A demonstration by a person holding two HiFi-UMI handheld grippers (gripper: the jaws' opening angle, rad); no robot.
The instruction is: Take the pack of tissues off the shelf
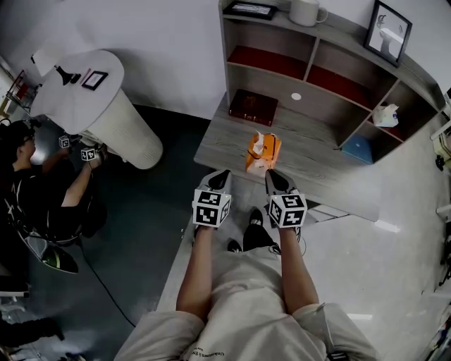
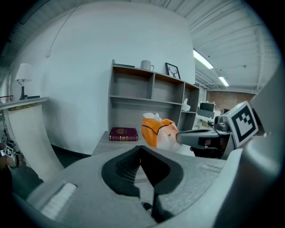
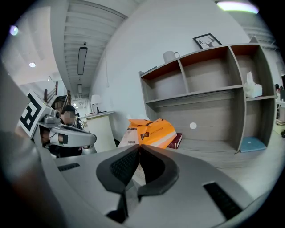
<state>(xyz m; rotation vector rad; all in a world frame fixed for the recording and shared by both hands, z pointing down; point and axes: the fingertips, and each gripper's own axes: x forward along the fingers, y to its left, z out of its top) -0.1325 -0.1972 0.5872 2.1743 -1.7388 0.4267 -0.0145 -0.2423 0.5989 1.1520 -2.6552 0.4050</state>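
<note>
Progress looks nearly complete: orange plastic tissue pack (image 1: 262, 153) stands on grey wooden worktop (image 1: 331, 180), outside the wooden shelf compartments (image 1: 317, 67), at twelve o'clock from left claw (image 1: 220, 176) and right claw (image 1: 275, 176) (both closed, empty).

Nothing is legible; lettering on the orange tissue pack (image 3: 151, 131) is too blurred.

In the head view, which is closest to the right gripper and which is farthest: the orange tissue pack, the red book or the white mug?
1. Orange tissue pack, just ahead of the right gripper.
2. Red book, farther back, behind the pack.
3. White mug, on top of the shelf.
</note>
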